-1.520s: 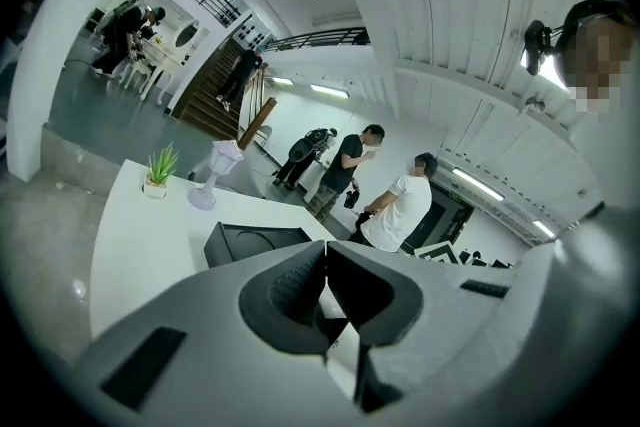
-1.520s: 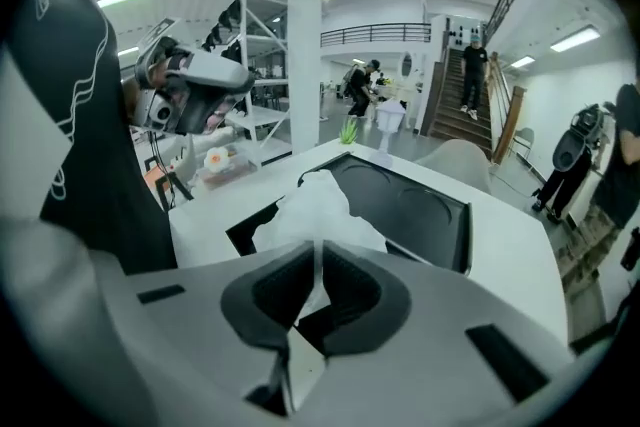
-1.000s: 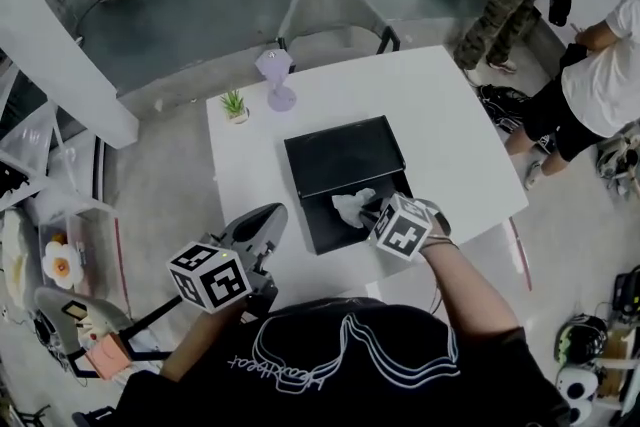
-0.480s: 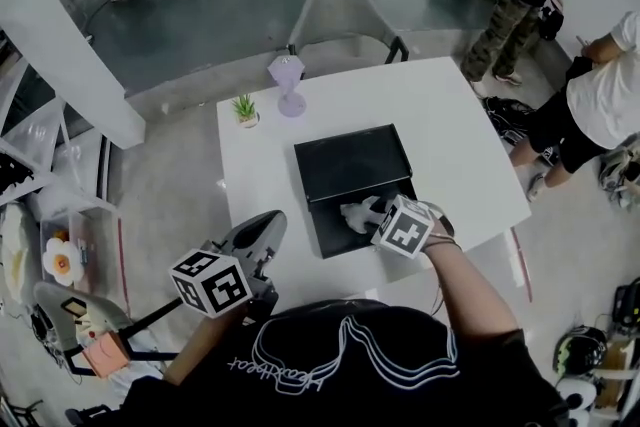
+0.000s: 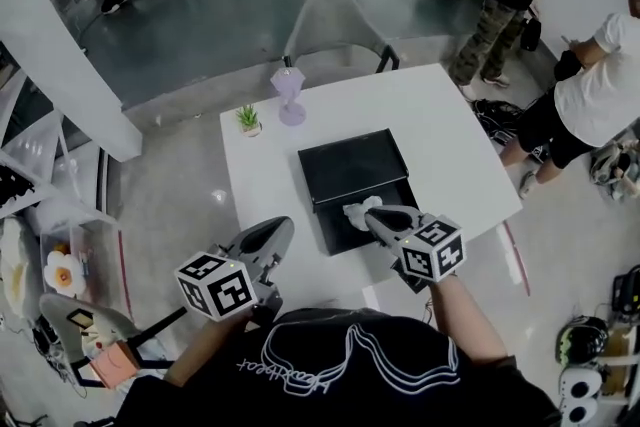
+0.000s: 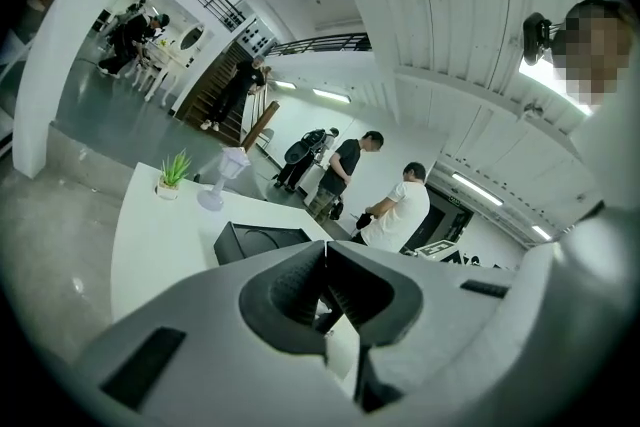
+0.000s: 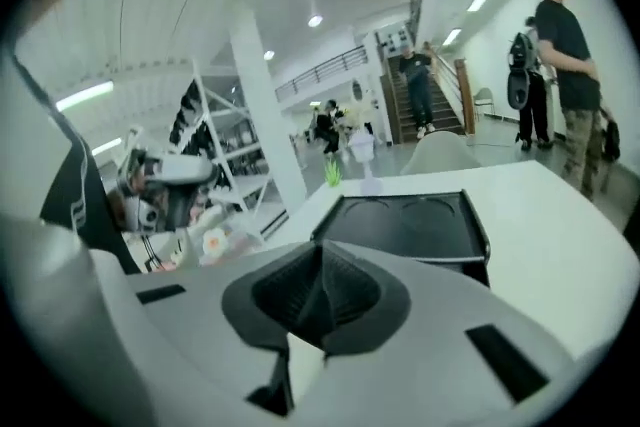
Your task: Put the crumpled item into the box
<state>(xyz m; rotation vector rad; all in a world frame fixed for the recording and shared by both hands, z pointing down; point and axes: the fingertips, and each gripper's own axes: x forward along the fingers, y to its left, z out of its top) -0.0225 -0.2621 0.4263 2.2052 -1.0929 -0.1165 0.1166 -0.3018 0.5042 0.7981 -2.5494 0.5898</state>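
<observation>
Lying inside the box [image 5: 335, 233], the crumpled paper [image 5: 358, 212] looks delivered. Right gripper [image 5: 376, 214] is closing on nothing beside it; left gripper [image 5: 274, 231] is closed and empty.

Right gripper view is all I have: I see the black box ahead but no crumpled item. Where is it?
Observer: In the head view the crumpled item lies in the near half of the black box, just ahead of the right gripper, whose jaws are closing on nothing.
Operator: And the other gripper?
Observer: The left gripper hangs over the near left edge of the table, apart from the box, jaws together.
Operator: Anyone close on the right?
Observer: A person in a white shirt stands off the table's right side.
</observation>
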